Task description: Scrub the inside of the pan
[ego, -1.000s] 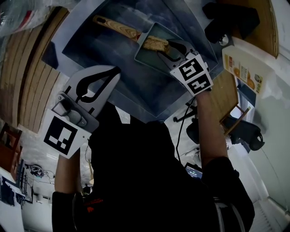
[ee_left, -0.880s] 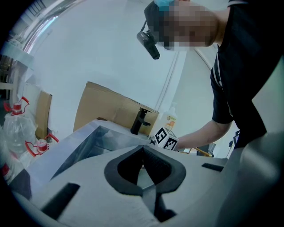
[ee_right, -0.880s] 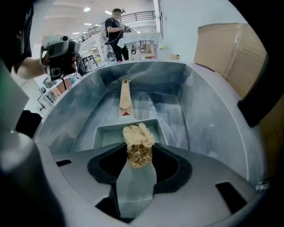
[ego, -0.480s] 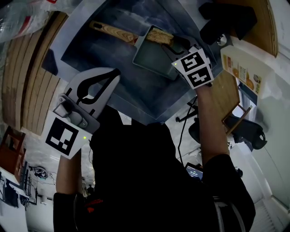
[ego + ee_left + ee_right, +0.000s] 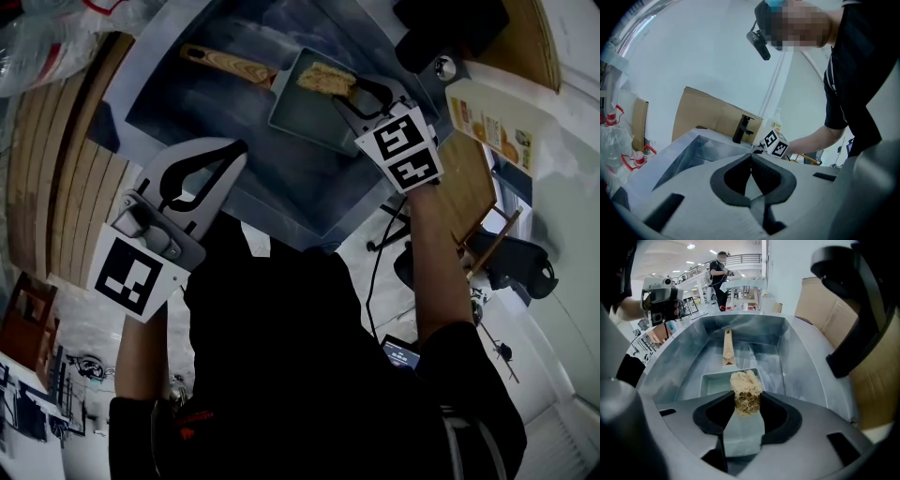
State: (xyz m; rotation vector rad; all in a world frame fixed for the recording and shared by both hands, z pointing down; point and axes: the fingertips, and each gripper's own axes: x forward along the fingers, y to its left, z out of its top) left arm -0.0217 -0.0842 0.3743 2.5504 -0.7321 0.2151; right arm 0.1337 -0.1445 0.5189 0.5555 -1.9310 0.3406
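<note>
The left gripper (image 5: 239,148) hangs above the near edge of the sink (image 5: 281,183), its jaws pressed together with nothing between them. Farther in, the right gripper (image 5: 747,401) is clamped on a tan fibrous scrubber (image 5: 746,386), which is over the right end of the rectangular pan (image 5: 298,111). The pan rests on the far part of the sink floor. Its wooden handle (image 5: 230,64) points toward the sink's far left corner.
</note>
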